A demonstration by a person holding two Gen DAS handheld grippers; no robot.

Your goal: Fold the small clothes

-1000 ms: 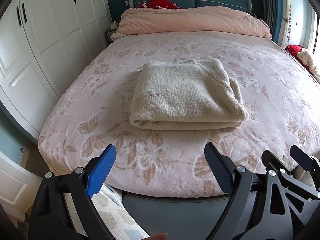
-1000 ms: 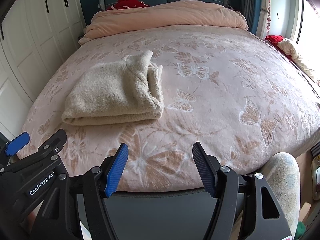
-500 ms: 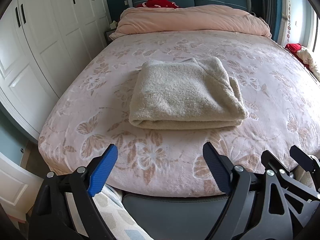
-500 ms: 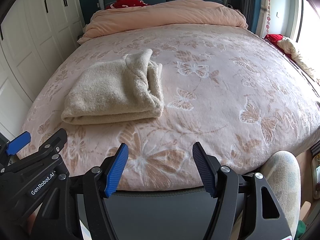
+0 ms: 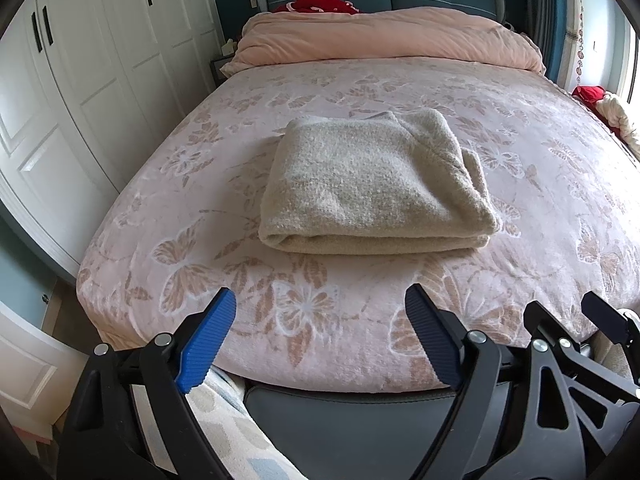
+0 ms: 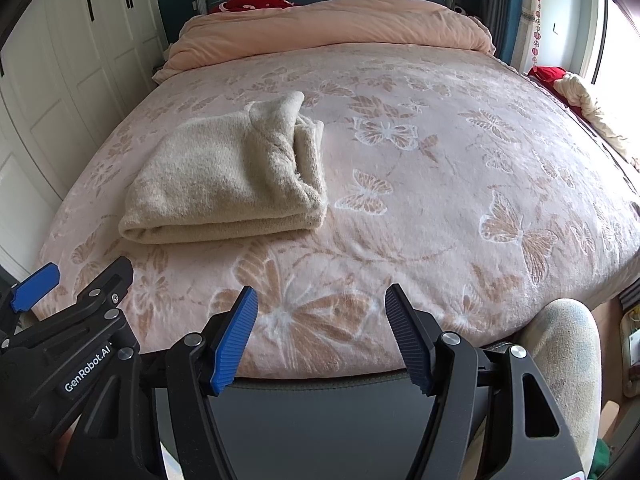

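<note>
A beige knit garment (image 5: 372,184) lies folded into a thick rectangle on the pink butterfly-patterned bed cover (image 5: 320,312). It also shows in the right wrist view (image 6: 228,176), left of centre. My left gripper (image 5: 320,340) is open and empty at the bed's near edge, short of the garment. My right gripper (image 6: 320,332) is open and empty at the near edge, to the right of the garment. The left gripper's body shows in the right wrist view (image 6: 72,344).
A rolled pink duvet (image 5: 384,36) lies across the head of the bed with red cloth (image 5: 320,0) behind it. White wardrobe doors (image 5: 80,80) stand along the left. More clothes (image 6: 580,96) lie at the right by the window. A person's knee (image 6: 560,332) is at the lower right.
Both grippers have stayed nearly still; the left view has shifted very slightly. The folded garment has not moved.
</note>
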